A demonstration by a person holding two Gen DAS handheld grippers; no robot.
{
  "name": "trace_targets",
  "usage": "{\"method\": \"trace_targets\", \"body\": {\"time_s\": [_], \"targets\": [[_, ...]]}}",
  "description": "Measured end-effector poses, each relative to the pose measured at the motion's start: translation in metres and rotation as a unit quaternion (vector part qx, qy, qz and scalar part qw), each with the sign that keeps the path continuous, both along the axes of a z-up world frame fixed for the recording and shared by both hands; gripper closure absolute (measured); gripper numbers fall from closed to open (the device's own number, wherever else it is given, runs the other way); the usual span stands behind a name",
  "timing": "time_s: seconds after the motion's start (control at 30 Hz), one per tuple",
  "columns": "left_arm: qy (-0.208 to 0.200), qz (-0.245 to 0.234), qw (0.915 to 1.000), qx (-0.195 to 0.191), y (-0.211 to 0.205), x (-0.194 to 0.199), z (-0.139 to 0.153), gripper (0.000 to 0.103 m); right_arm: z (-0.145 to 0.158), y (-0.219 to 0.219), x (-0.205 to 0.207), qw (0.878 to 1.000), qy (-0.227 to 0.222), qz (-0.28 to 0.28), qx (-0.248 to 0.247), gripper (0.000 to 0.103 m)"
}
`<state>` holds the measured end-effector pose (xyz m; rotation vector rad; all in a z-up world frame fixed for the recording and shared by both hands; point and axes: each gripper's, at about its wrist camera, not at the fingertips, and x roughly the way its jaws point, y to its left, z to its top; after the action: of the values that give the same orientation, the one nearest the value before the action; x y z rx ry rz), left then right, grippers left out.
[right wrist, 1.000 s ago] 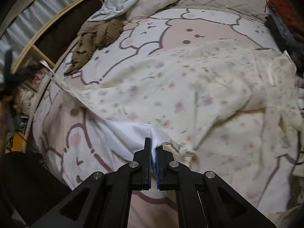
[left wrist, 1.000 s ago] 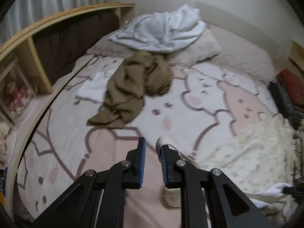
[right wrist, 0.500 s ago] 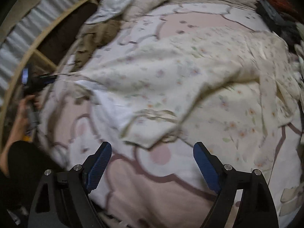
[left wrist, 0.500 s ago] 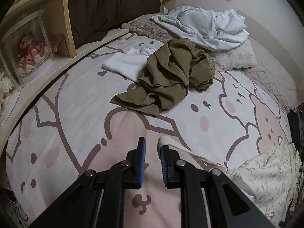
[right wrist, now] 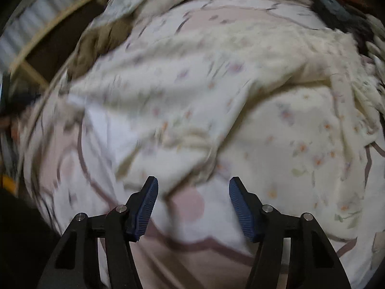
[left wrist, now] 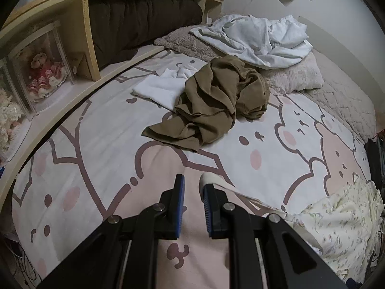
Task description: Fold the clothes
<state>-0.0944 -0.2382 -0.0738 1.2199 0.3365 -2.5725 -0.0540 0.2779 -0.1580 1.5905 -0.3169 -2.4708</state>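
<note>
A cream floral garment (right wrist: 216, 91) lies spread over the bed; the right wrist view is blurred. Its edge shows at the lower right of the left wrist view (left wrist: 344, 216). A thin strap of it (left wrist: 240, 192) runs from there over my left gripper's right finger. My left gripper (left wrist: 192, 192) is partly open, with a small gap between the pads and nothing between them. My right gripper (right wrist: 193, 197) is open wide and empty, just above the garment's near fold.
An olive-brown garment (left wrist: 211, 106) lies crumpled mid-bed beside a folded white cloth (left wrist: 158, 88). A white garment (left wrist: 255, 38) lies on a pillow (left wrist: 296, 77). A wooden headboard shelf (left wrist: 79, 36) holds a doll. Dark and red items (right wrist: 336, 0) lie at the bed's far side.
My right gripper let go of the garment's white lining, opened wide and is still moving. My left gripper swung left toward the headboard, pulling the strap with it.
</note>
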Motion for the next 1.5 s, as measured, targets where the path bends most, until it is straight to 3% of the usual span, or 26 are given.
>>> {"method": "trace_targets", "body": {"time_s": [0.03, 0.07, 0.2, 0.27, 0.4, 0.53, 0.63, 0.73, 0.83, 0.93, 1.07, 1.17, 1.33, 1.47, 1.5], "targets": [[0.0, 0.001, 1.0, 0.0, 0.0, 0.0, 0.0, 0.086, -0.004, 0.006, -0.005, 1.0, -0.003, -0.013, -0.006, 0.044], [0.0, 0.001, 1.0, -0.001, 0.001, 0.0, 0.001, 0.086, -0.011, 0.009, -0.009, 1.0, -0.013, -0.02, -0.01, 0.055], [0.003, 0.008, 1.0, -0.001, -0.001, 0.002, 0.003, 0.086, -0.028, 0.015, -0.02, 0.999, -0.028, -0.029, -0.006, 0.072], [0.011, 0.016, 0.9998, 0.001, -0.003, 0.004, 0.006, 0.086, -0.022, 0.012, -0.019, 0.999, -0.021, -0.021, 0.021, 0.094], [0.035, 0.026, 0.999, 0.008, -0.002, 0.009, 0.02, 0.086, -0.008, 0.017, -0.017, 0.994, -0.003, -0.033, 0.106, 0.099], [0.062, 0.001, 0.998, 0.012, 0.01, 0.014, 0.04, 0.086, 0.018, 0.037, -0.012, 0.988, 0.024, -0.059, 0.143, 0.099], [0.102, -0.019, 0.9945, 0.012, 0.028, 0.019, 0.078, 0.086, 0.048, 0.038, -0.005, 0.971, 0.069, -0.057, 0.222, 0.099], [0.147, -0.041, 0.9882, 0.013, 0.048, 0.023, 0.121, 0.086, 0.089, 0.038, -0.005, 0.931, 0.137, -0.05, 0.335, 0.099], [0.192, -0.063, 0.9793, 0.014, 0.068, 0.028, 0.164, 0.086, 0.134, 0.048, -0.013, 0.895, 0.192, -0.068, 0.396, 0.099], [0.236, -0.085, 0.968, 0.014, 0.088, 0.032, 0.207, 0.086, 0.194, 0.063, -0.023, 0.851, 0.254, -0.093, 0.451, 0.099], [0.293, -0.113, 0.9491, 0.015, 0.114, 0.038, 0.264, 0.086, 0.283, 0.08, -0.031, 0.781, 0.325, -0.12, 0.52, 0.099], [0.33, -0.107, 0.9378, 0.01, 0.119, 0.045, 0.312, 0.086, 0.34, 0.09, -0.033, 0.73, 0.359, -0.14, 0.564, 0.099], [0.387, -0.086, 0.9179, 0.0, 0.12, 0.057, 0.395, 0.086, 0.417, 0.09, -0.039, 0.634, 0.389, -0.133, 0.655, 0.099], [0.432, -0.069, 0.8991, -0.008, 0.12, 0.066, 0.461, 0.086, 0.48, 0.083, -0.038, 0.567, 0.412, -0.132, 0.701, 0.099], [0.443, -0.064, 0.894, -0.01, 0.12, 0.069, 0.478, 0.086, 0.494, 0.082, -0.036, 0.558, 0.418, -0.136, 0.704, 0.099]]}}
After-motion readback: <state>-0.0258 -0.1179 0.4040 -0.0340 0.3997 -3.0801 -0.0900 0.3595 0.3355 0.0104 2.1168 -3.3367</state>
